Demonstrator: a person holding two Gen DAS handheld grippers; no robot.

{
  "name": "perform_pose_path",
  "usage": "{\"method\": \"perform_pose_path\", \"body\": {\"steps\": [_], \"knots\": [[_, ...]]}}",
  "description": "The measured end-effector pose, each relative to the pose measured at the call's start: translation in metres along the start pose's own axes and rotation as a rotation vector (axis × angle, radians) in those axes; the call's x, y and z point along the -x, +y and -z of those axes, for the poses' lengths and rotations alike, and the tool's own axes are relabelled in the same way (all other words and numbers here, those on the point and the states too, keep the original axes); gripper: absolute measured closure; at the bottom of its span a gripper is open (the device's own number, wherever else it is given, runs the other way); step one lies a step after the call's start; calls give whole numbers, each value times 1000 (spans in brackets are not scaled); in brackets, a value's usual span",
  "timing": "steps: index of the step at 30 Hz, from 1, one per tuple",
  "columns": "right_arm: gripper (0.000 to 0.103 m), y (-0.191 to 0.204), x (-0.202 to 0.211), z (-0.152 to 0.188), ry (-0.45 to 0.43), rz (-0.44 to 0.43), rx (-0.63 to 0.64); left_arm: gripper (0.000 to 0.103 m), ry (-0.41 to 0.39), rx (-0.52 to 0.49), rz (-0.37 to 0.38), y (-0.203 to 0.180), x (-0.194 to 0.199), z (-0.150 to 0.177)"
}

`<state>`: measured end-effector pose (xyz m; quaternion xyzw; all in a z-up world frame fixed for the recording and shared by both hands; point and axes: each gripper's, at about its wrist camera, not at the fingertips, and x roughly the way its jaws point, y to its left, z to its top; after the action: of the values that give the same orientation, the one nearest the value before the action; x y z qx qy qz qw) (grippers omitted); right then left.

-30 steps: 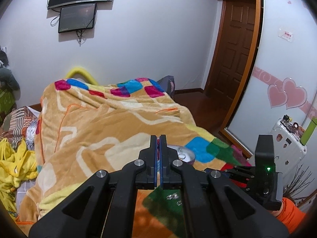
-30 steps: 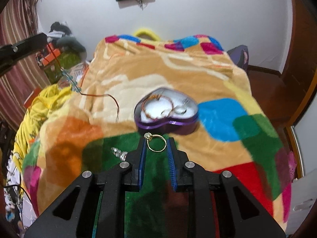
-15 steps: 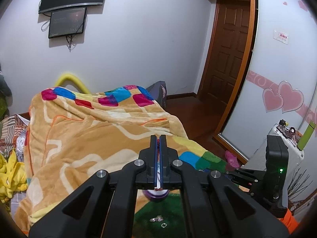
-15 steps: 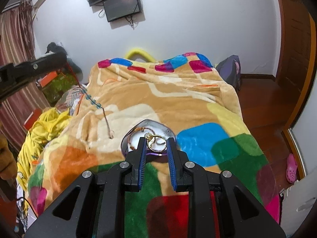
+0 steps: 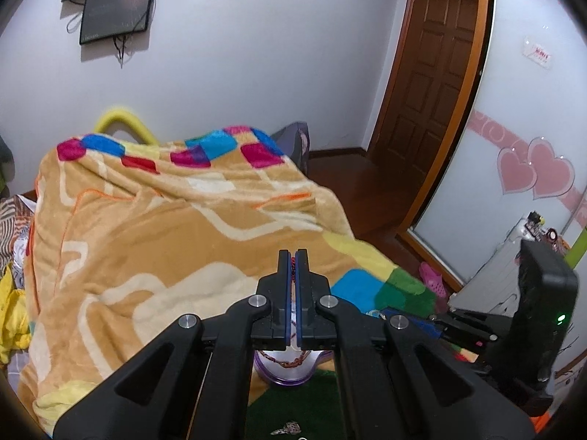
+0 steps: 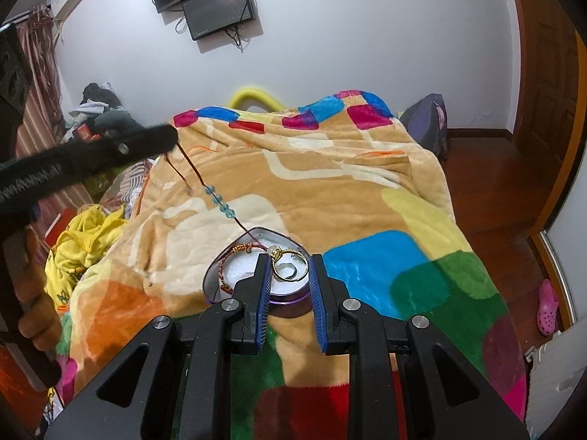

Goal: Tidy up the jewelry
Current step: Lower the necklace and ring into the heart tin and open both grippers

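The left claw [image 6: 172, 139] is pressed together on a red cord [image 6: 194, 172]. In its own view the cord [image 5: 292, 267] shows as a thin red line between the blue pads. From the tips the cord runs taut, down and to the right in the right view, with a few clear blue beads [image 6: 219, 203] strung about midway. Its low end reaches into the heart-shaped purple box [image 6: 216, 278], where the braided part curls along the left inner wall. A short loose end hangs from the tips beside the main run.

The right claw [image 6: 290, 267] is narrowly spread around a gold ring [image 6: 291, 266], which sits between the tips, directly over the white lining of the box. The ring faces the camera, nearly upright, with a small loop at its upper left. Whether both pads press on it cannot be told.

The box lies on the blanket [image 6: 330, 190] near the bed's near end, just under both claws. Small silver pieces [image 5: 288, 429] lie on the green patch in front of it. The blanket spreads wide and bare behind the box. The bed's right edge drops to a wooden floor [image 6: 506, 198]; clothes [image 6: 84, 234] pile up on the left.
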<state>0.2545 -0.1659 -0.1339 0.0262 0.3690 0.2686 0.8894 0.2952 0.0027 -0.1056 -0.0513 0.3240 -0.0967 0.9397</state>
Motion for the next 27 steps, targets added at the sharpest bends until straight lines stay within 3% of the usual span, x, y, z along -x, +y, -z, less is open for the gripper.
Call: {"method": "perform_pose_path", "body": {"steps": [11,17,27], "knots": [[84,1,-27,4,67,-15,18,103,165,10,43,10,-44,31],[84,5,-36,3,94,-18,37,103,211,7,41,14,-52,42],[84,9,-42,0,122,-10,59,102,222,-13,40,14,-47,46]]}}
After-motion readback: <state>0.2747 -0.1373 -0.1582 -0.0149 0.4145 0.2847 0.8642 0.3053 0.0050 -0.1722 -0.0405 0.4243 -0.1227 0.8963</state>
